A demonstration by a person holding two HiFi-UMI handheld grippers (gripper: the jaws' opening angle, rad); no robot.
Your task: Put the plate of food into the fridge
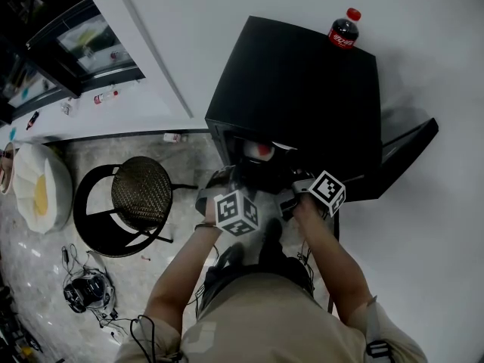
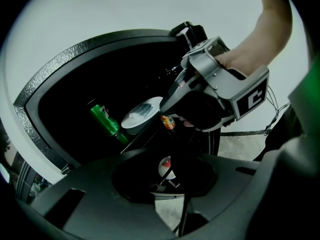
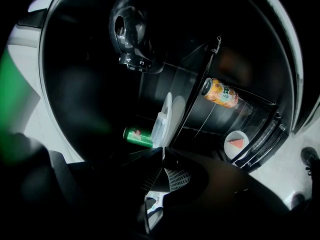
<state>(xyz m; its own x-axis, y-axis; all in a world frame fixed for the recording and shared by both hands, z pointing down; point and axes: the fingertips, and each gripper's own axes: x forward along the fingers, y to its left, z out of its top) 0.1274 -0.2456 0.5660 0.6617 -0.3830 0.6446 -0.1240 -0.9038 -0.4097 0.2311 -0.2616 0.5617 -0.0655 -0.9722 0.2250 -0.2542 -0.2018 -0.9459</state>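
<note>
In the head view, a person faces a small black fridge (image 1: 295,74) whose door (image 1: 404,153) hangs open to the right. A cola bottle (image 1: 344,30) stands on top of the fridge and a round stool (image 1: 141,191) stands to its left. The left gripper (image 1: 221,184) and the right gripper (image 1: 296,191) both reach into the opening.

In the left gripper view, that gripper's own jaws stand a little apart with nothing between them. Ahead, the right gripper holds a white plate (image 2: 141,115) by its rim inside the fridge, above a wire shelf. A green can (image 2: 106,120) lies to the plate's left and an orange can (image 2: 168,122) sits just beside it.

In the right gripper view, the jaws are clamped on the plate's near edge. The plate is seen edge-on in the dark interior.
</note>
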